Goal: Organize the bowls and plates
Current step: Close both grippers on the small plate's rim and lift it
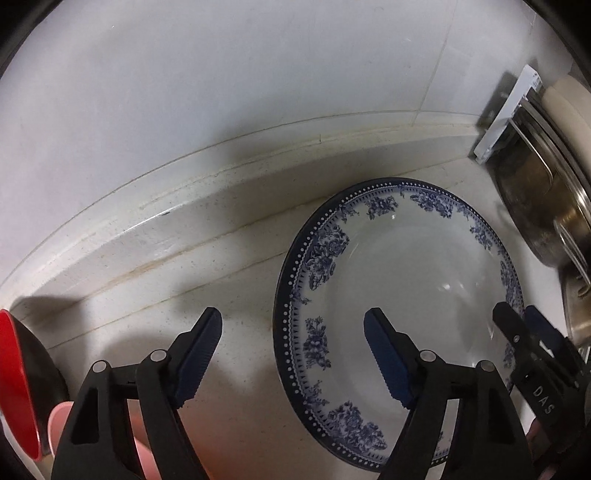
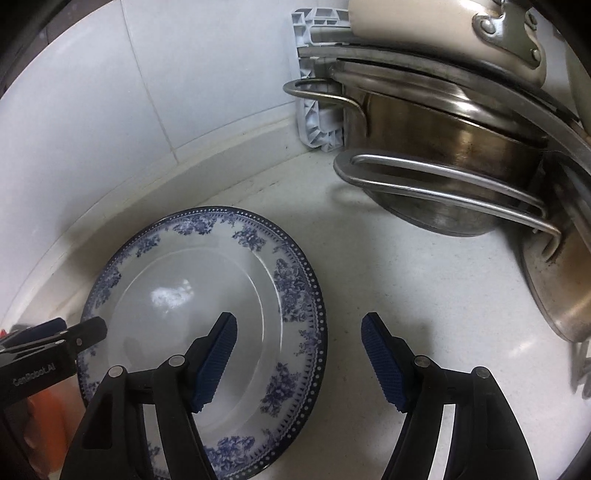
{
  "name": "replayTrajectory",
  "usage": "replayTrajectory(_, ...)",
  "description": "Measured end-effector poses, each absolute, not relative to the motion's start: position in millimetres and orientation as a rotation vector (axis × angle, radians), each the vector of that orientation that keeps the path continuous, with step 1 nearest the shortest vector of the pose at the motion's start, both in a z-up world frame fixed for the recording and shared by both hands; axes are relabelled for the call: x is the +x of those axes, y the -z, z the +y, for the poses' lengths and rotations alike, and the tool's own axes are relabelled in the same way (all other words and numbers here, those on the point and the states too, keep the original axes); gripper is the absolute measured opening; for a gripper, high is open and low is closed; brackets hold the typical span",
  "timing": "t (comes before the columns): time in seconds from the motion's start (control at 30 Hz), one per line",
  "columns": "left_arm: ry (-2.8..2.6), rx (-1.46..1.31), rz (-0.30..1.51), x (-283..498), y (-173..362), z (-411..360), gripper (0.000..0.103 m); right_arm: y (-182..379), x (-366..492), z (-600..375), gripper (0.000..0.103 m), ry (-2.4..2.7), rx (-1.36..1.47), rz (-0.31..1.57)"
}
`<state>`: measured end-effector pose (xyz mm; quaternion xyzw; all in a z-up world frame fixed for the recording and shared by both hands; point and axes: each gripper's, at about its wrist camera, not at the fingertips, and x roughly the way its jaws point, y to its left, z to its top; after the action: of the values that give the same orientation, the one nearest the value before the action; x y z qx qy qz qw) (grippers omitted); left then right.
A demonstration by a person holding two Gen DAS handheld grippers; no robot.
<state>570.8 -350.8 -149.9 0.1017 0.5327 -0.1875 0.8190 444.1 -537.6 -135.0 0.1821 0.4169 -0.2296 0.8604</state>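
Note:
A white plate with a blue floral rim [image 1: 406, 266] [image 2: 177, 280] lies flat on the white counter near the tiled wall. My left gripper [image 1: 293, 317] is open and straddles the plate's left rim: one finger is over the counter, the other over the plate's well. My right gripper [image 2: 299, 319] is open astride the right rim, its left finger above the plate and its right finger above the counter. No pad touches the plate. Each gripper shows in the other's view, the right gripper [image 1: 517, 310] at the plate's right edge and the left gripper [image 2: 79, 325] at its left.
Steel pots [image 2: 443, 147] [image 1: 535, 199] and a cream pot [image 2: 424, 22] sit stacked in a rack with a white bracket [image 2: 314, 92] right of the plate. A red-and-black bowl [image 1: 14, 369] and something pink [image 1: 59, 417] lie at the far left. The counter's raised back ledge [image 1: 184, 229] meets the tiled wall.

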Motion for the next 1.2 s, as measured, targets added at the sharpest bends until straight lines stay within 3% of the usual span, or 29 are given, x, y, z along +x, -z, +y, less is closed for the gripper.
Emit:
replayTrajectory(0.13,0.403,0.199,1.178,575,154,-355,0.065,137,447,-537,0.063,0.472,0.384,0.879)
replayTrajectory(0.27,0.404,0.189,1.188,576,154,-357,0.058,138,451,-538,0.054,0.460,0.387,0.883)
replayTrajectory(0.4,0.411,0.191,1.191,576,153,-359,0.041,139,455,-538,0.044,0.451,0.365,0.899)
replayTrajectory(0.6,0.390,0.182,1.185,576,155,-367,0.035,141,459,-539,0.034,0.451,0.345,0.921)
replayTrajectory(1.2,0.384,0.205,1.077,546,127,-354,0.032,128,435,-528,0.033,0.445,0.362,0.866)
